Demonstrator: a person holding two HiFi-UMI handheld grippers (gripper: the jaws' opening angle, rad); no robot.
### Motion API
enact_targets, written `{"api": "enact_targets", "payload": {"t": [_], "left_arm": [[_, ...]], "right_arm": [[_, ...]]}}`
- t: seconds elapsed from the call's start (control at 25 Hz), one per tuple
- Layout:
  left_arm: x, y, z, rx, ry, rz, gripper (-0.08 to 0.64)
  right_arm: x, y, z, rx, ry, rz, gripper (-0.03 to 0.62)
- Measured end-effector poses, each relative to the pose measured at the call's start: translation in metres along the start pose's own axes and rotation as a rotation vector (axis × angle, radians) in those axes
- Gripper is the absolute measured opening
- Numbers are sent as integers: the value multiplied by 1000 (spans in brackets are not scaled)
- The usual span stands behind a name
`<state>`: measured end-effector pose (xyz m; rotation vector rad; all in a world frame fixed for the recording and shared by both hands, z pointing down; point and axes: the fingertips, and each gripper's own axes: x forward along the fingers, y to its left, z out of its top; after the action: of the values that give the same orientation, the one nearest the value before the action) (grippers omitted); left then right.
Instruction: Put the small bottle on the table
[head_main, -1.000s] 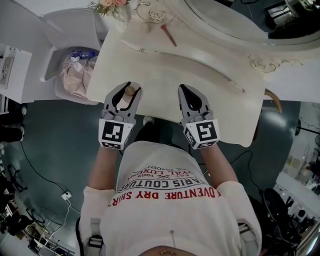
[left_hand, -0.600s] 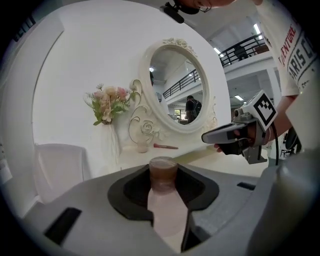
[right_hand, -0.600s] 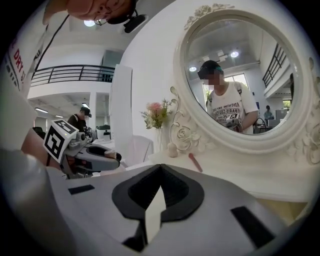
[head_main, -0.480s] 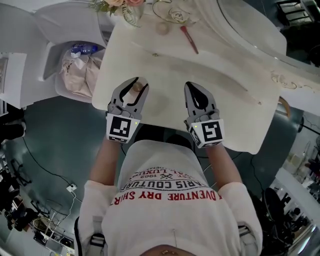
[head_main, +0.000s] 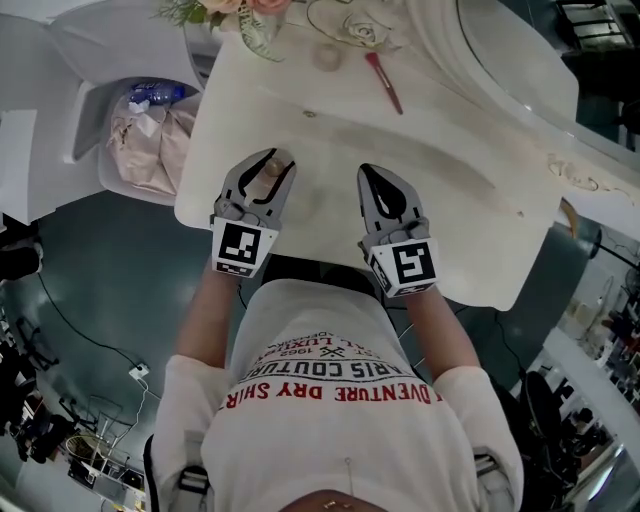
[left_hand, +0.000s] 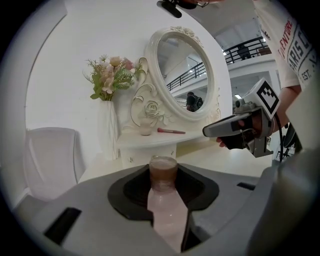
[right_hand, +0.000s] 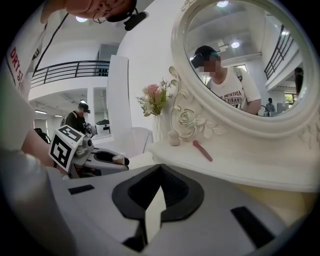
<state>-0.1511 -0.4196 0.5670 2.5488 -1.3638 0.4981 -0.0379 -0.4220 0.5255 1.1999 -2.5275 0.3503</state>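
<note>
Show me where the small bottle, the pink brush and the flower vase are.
small bottle (left_hand: 166, 205), left gripper view: its pale body below the cap.
pink brush (head_main: 385, 83), head view: middle of its handle.
white vase (left_hand: 107, 135), left gripper view: its body under the flowers.

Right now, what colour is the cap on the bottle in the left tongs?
Brown cap on a pale pink bottle; clearest in the left gripper view.

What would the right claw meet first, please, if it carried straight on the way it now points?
Most likely the front edge of the raised shelf, close to the small jar. The shut right claw aims that way, though depth is hard to judge.
</note>
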Motion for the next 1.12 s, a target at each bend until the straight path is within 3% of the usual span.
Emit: {"api": "enact_targets", "payload": {"t": [0.4, 0.68, 0.76, 0.88, 1.12], "left_arm": [[1, 3, -2, 2, -64, -3, 141], [0, 2, -4, 19, -46, -1, 141], [-3, 0, 4, 32, -55, -2, 142], [-12, -6, 26, 50, -98, 10, 213], [-40, -29, 76, 104, -152, 35, 212]], "right_arm": [[1, -1, -10, 9, 29, -12, -2], [-10, 0, -3, 9, 5, -29, -2], [-18, 0, 2, 7, -5, -35, -2], [-34, 0, 8, 9, -23, -49, -2], [-74, -3, 27, 8, -80, -89, -2]]}}
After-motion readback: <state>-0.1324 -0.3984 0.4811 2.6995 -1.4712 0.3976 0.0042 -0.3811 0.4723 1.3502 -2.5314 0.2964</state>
